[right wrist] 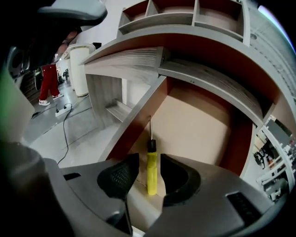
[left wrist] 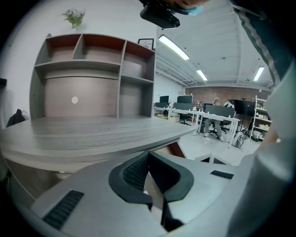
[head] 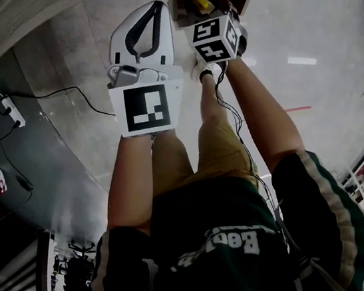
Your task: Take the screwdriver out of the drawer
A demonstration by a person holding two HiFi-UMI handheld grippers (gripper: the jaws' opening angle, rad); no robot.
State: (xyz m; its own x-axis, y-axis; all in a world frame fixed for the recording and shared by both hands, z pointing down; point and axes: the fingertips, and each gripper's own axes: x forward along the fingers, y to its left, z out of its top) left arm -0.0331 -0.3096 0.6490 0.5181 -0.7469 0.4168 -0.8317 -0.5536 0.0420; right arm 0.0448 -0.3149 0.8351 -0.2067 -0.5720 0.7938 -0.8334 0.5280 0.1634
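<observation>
A screwdriver [right wrist: 151, 172] is lying in the drawer [right wrist: 199, 120], beside its left wall. The right tongs [right wrist: 148, 162] are hanging over it, one jaw either side of the handle. The left tongs [left wrist: 148, 155] are sitting left of the drawer, before the bench [left wrist: 92, 134], with a shelf unit [left wrist: 92, 69] standing on it.

You're in a dark green tee [head: 197, 206] w/ white lettering [head: 216, 247], pale-striped short sleeves [head: 321, 182], tan shorts [head: 203, 152], white shoe [head: 206, 71]. Left gripper [head: 157, 9] & right gripper [right wrist: 148, 173]: white shells, black ribbed pads [right wrist: 118, 178], b/w marker cubes [head: 215, 39]. Black cable [head: 235, 117] runs mid-frame.
</observation>
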